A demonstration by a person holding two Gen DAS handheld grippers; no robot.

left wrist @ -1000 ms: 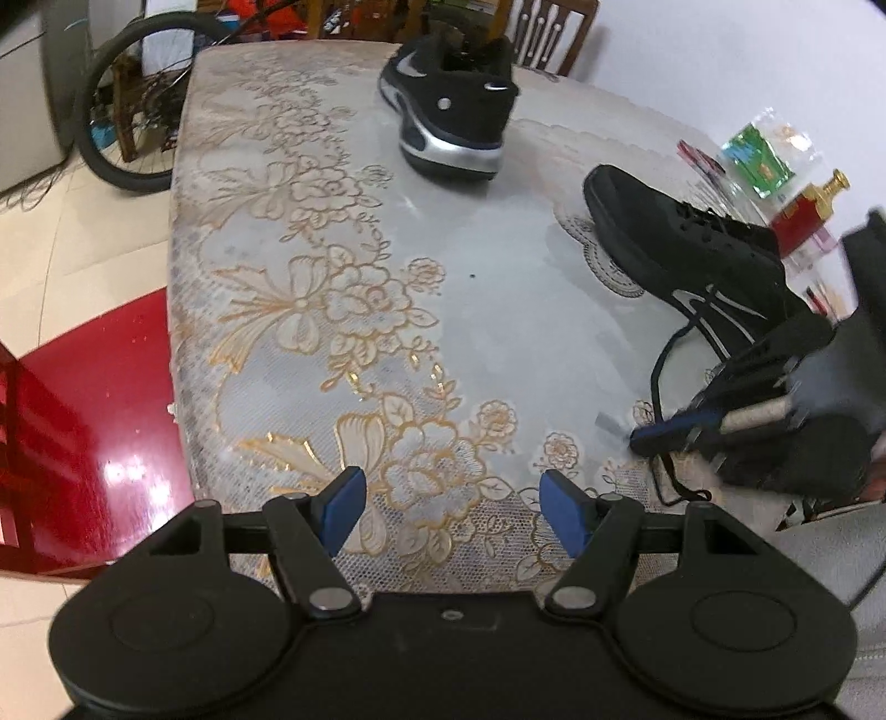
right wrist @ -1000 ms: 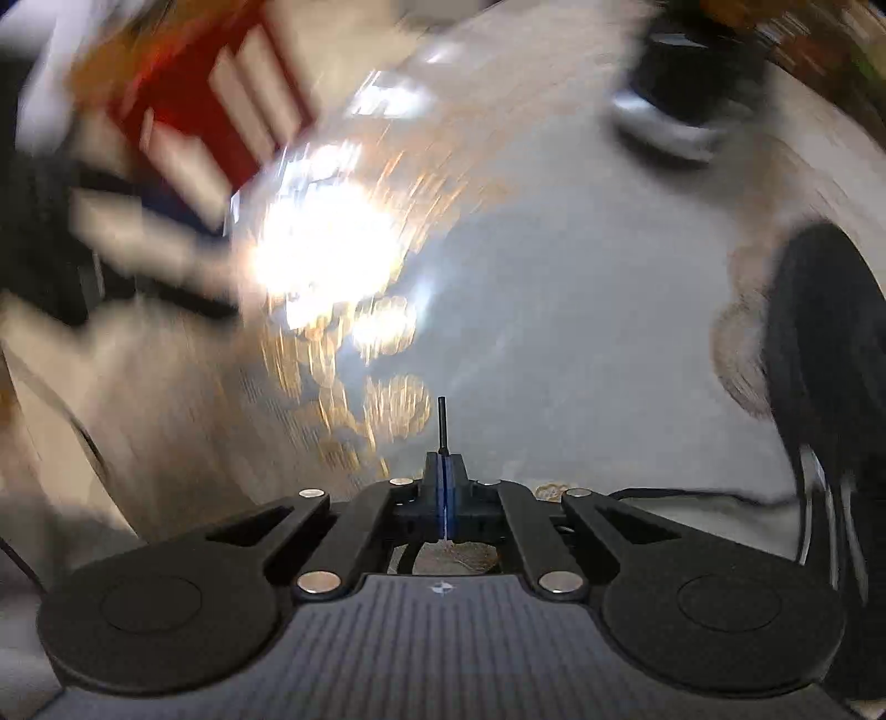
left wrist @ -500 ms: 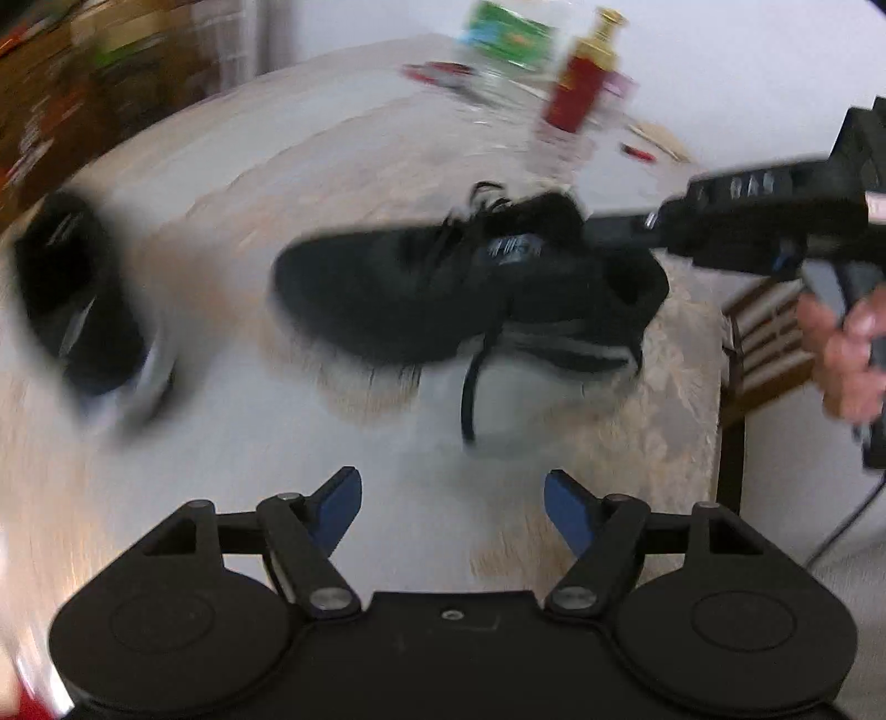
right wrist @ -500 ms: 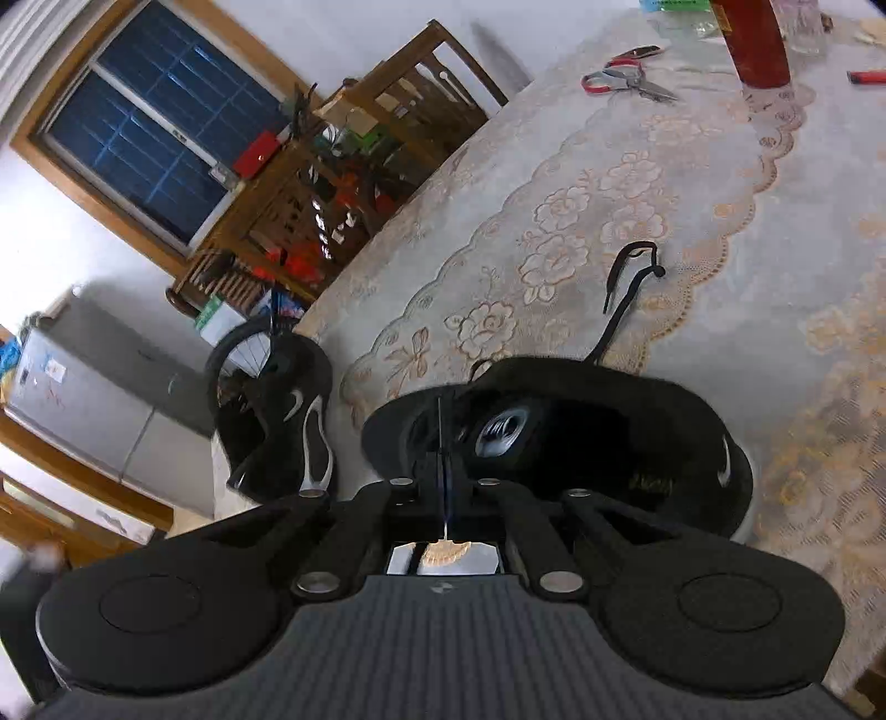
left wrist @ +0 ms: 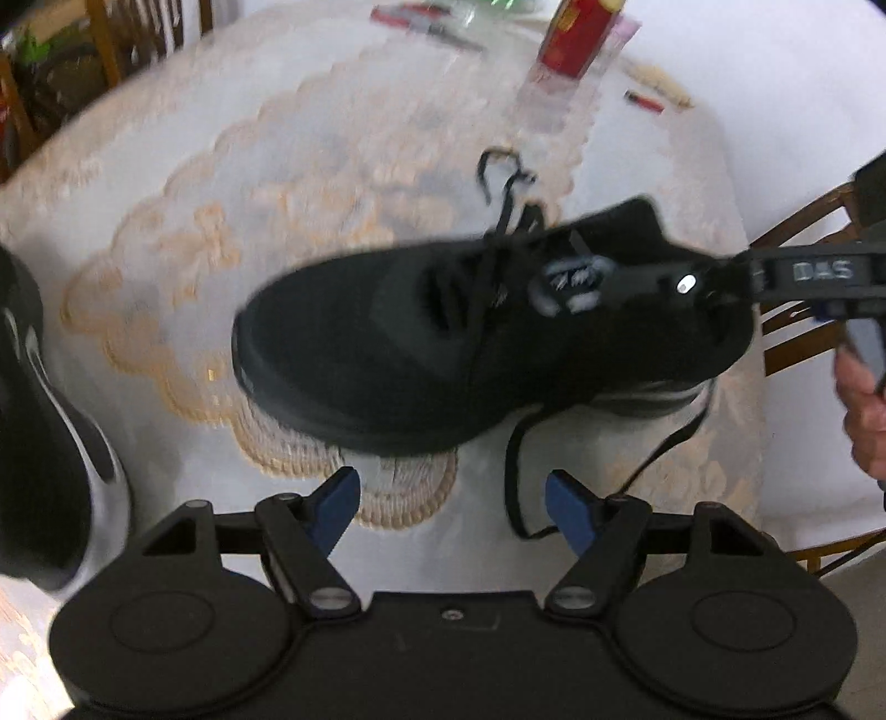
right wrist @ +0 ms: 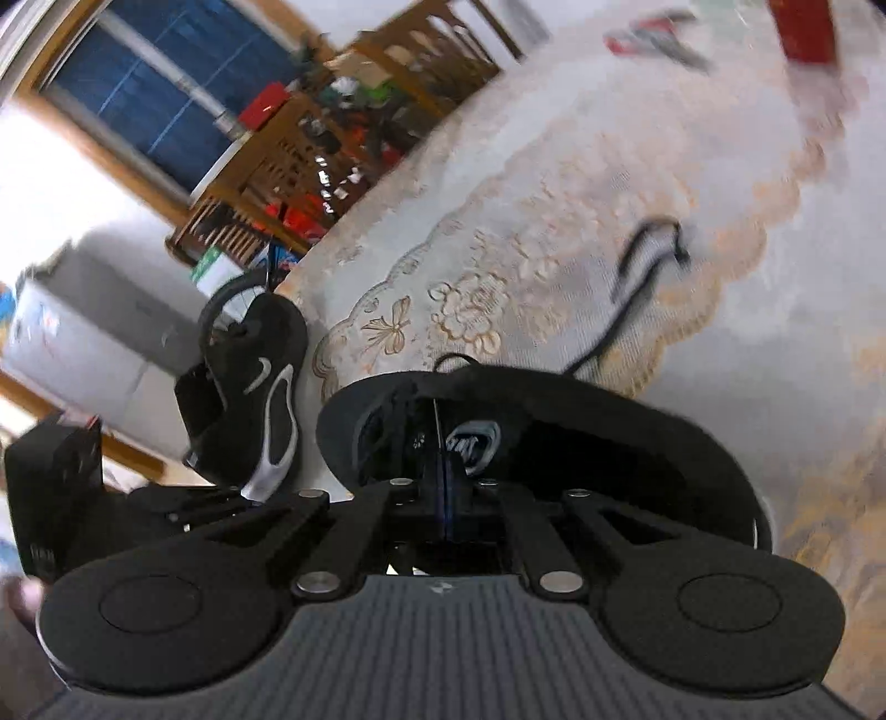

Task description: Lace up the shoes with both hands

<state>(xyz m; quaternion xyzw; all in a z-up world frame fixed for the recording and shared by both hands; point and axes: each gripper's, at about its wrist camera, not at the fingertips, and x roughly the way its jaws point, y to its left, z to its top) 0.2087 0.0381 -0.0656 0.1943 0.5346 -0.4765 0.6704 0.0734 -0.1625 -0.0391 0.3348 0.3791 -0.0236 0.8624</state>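
Nearing shoe (left wrist: 443, 343), left gripper (left wrist: 451, 507) wider.

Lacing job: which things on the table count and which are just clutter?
In play:
- black sneaker with grey tongue logo
- its loose black lace
- second black sneaker with white swoosh
- left gripper, open
- right gripper, shut at the shoe's collar

Lying about:
- red bottle
- red-handled scissors
- small red stick

Shoe (left wrist: 443, 343) matt black mesh cloth; tablecloth (left wrist: 332, 183) lace-patterned under glossy film.
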